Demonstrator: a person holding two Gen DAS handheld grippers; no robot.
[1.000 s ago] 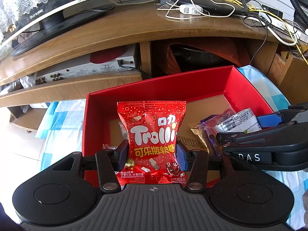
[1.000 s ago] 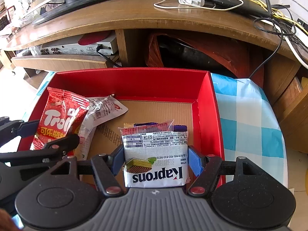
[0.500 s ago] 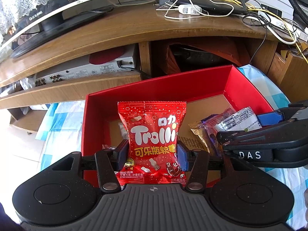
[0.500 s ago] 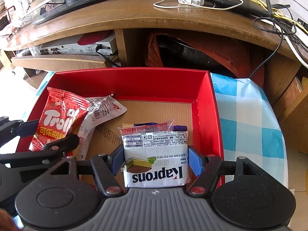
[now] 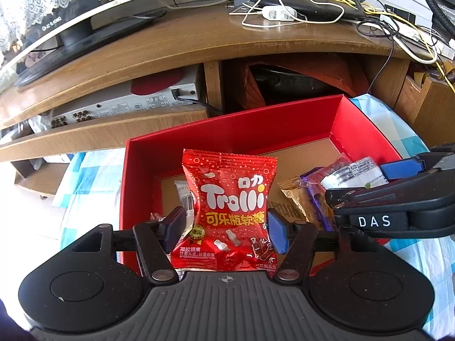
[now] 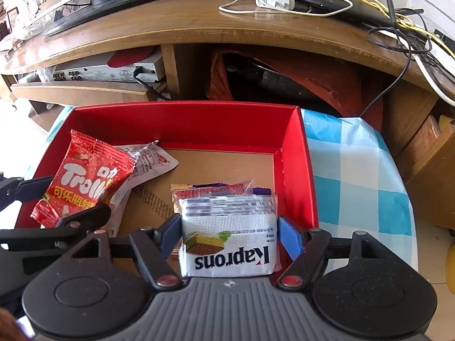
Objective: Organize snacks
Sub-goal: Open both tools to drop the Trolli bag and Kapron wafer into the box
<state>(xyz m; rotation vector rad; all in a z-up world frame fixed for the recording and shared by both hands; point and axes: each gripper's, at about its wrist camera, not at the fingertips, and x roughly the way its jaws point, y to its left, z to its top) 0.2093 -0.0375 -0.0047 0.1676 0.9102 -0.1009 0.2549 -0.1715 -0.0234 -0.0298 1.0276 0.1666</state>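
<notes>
A red Trolli gummy bag [image 5: 230,199] stands between the fingers of my left gripper [image 5: 226,228] over the left end of the red box [image 5: 227,125]. The jaws are opening, and a gap shows at the left pad. In the right wrist view a white Kaprons wafer pack [image 6: 229,236] sits between the fingers of my right gripper [image 6: 227,236], low in the red box [image 6: 184,119] by its right wall. These jaws are opening too, with both pads just off the pack. Each gripper shows at the edge of the other's view.
A white packet [image 6: 150,162] lies beside the Trolli bag, and gold and purple packets [image 5: 310,196] lie under the wafer pack. The box rests on a blue-and-white checked cloth [image 6: 349,170]. Close behind rises a wooden TV stand [image 5: 199,42] with cables and a silver receiver [image 5: 128,105].
Both pairs of jaws have spread wider and let go of the Trolli bag and the wafer pack. Neither hand has shifted.
</notes>
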